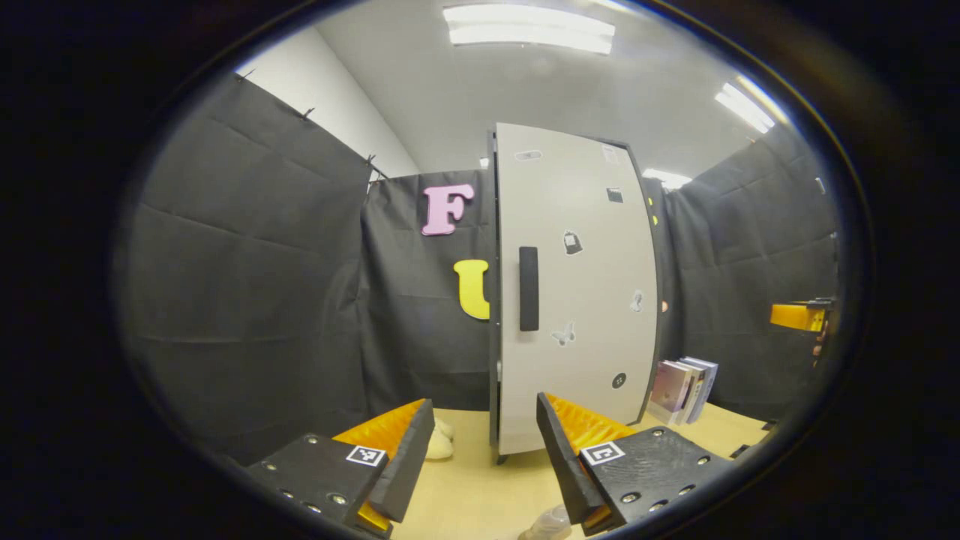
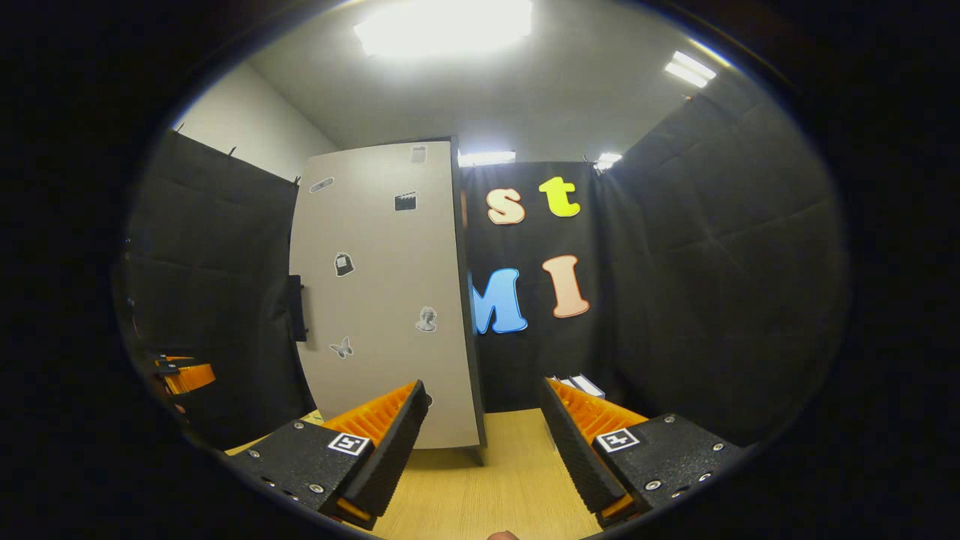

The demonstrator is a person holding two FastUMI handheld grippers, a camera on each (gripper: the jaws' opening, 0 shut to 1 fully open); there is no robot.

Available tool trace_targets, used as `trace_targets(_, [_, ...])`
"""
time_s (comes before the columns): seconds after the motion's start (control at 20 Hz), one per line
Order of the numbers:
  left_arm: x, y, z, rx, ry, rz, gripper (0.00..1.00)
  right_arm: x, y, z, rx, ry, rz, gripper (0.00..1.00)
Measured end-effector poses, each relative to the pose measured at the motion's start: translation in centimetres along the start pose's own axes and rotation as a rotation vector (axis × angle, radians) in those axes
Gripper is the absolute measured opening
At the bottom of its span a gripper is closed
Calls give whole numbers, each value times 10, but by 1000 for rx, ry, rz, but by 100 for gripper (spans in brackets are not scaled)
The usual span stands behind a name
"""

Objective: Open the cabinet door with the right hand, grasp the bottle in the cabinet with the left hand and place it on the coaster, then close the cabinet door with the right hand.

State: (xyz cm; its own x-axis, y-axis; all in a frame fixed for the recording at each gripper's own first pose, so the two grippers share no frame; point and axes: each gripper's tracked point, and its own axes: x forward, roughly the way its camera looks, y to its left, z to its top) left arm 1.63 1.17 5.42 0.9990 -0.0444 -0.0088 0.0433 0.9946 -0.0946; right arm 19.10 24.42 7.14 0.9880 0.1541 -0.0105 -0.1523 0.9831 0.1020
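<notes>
The left hand-held gripper (image 1: 484,450) has its fingers wide apart, holding nothing. At 12 o'clock ahead of it stands the cabinet (image 1: 574,289), door (image 1: 577,315) closed. The right hand-held gripper (image 2: 480,442) is spread apart too, above the counter (image 2: 495,480).

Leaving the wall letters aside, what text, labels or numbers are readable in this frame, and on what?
No text can be quoted.
On the cabinet door, the stickers: small pictures, too small to show any words.
The books beside the cabinet: covers too blurred to read.
The square markers on the left gripper and right gripper: black-and-white patterns, no text.
</notes>
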Motion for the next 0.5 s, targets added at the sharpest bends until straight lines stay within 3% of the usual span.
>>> trace_targets(0.05, [0, 1, 0, 1, -1, 2, 82, -1, 0, 0, 0, 1, 1, 94])
trace_targets(0.5, [-1, -3, 0, 8, -9, 12, 78, -2, 1, 0, -4, -3, -3, 94])
